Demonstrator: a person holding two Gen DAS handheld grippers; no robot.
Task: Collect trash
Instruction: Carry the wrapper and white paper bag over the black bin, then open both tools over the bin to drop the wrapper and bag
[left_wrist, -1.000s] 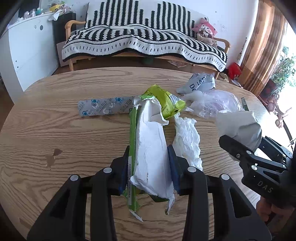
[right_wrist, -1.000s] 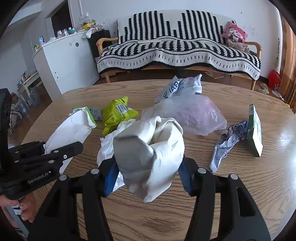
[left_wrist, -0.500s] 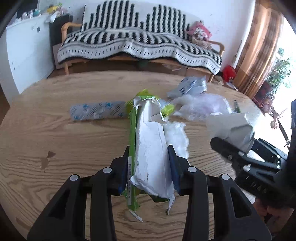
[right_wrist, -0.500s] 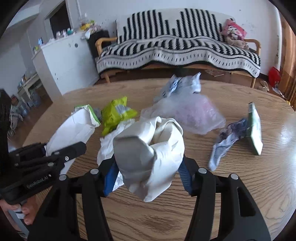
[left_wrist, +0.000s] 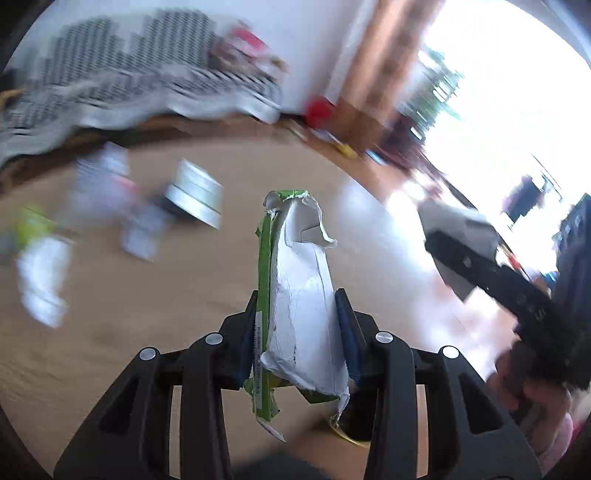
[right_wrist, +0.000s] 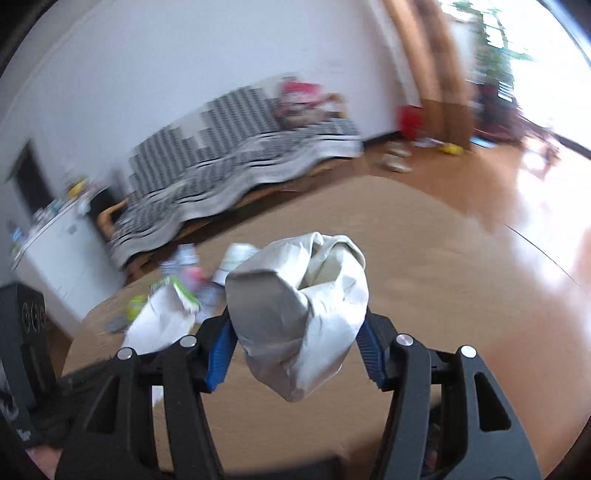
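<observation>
My left gripper (left_wrist: 299, 325) is shut on a torn white-and-green carton (left_wrist: 299, 288) and holds it above the wooden table (left_wrist: 147, 295). My right gripper (right_wrist: 295, 332) is shut on a crumpled white paper bag (right_wrist: 299, 310), also lifted off the table. The right gripper with its bag shows at the right of the left wrist view (left_wrist: 480, 258). The carton shows at the left in the right wrist view (right_wrist: 159, 321). Both views are motion-blurred.
More trash lies on the table: a white tissue (left_wrist: 40, 280), a green packet (left_wrist: 29, 225), a flat box (left_wrist: 195, 195) and plastic wrappers (left_wrist: 110, 184). A striped sofa (right_wrist: 229, 170) stands behind. Curtains and a bright window (left_wrist: 498, 92) are to the right.
Both grippers have swung sharply to the right with their loads. The remaining trash now lies to the left, and the window side of the room has come into view.
</observation>
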